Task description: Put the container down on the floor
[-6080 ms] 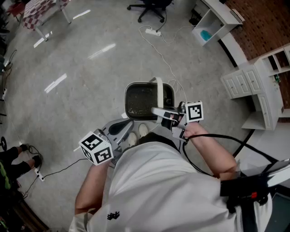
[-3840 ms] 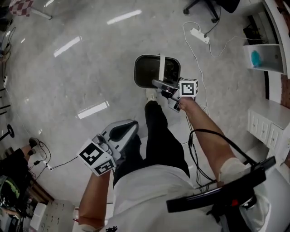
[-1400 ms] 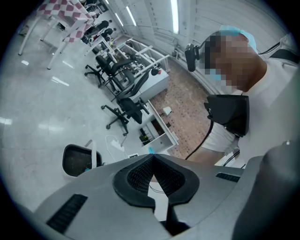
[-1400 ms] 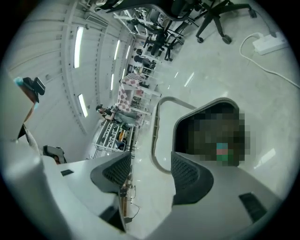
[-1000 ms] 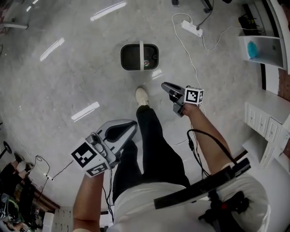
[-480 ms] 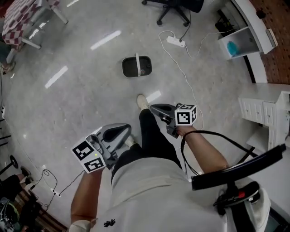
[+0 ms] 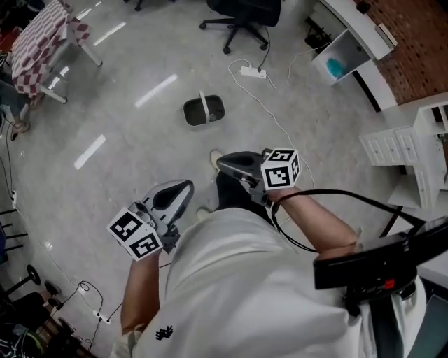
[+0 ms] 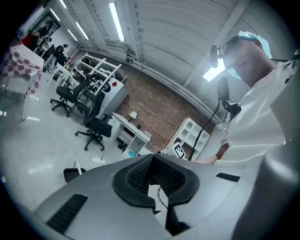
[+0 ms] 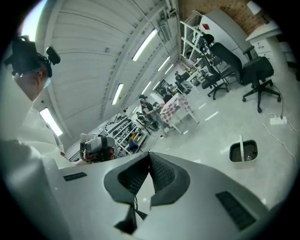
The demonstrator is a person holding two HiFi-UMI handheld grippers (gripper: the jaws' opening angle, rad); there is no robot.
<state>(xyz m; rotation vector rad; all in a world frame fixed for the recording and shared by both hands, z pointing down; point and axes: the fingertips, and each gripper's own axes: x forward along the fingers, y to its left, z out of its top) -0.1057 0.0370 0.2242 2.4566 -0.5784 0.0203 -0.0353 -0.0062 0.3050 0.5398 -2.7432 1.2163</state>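
The dark container with a white handle stands upright on the grey floor, well ahead of me and free of both grippers. It also shows small in the left gripper view, container, and in the right gripper view, container. My right gripper is shut with nothing between its pads, held at waist height far back from the container. My left gripper hangs lower left, also shut and empty. In each gripper view the tips meet: left gripper, right gripper.
A white power strip with its cable trails across the floor right of the container. An office chair stands beyond it. White shelf units line the right side. A checked table is at far left. My shoe is below the container.
The right gripper carried the container by its handle, let it go on the floor, pulled back and shut. I have stepped away, so the container sits farther off.
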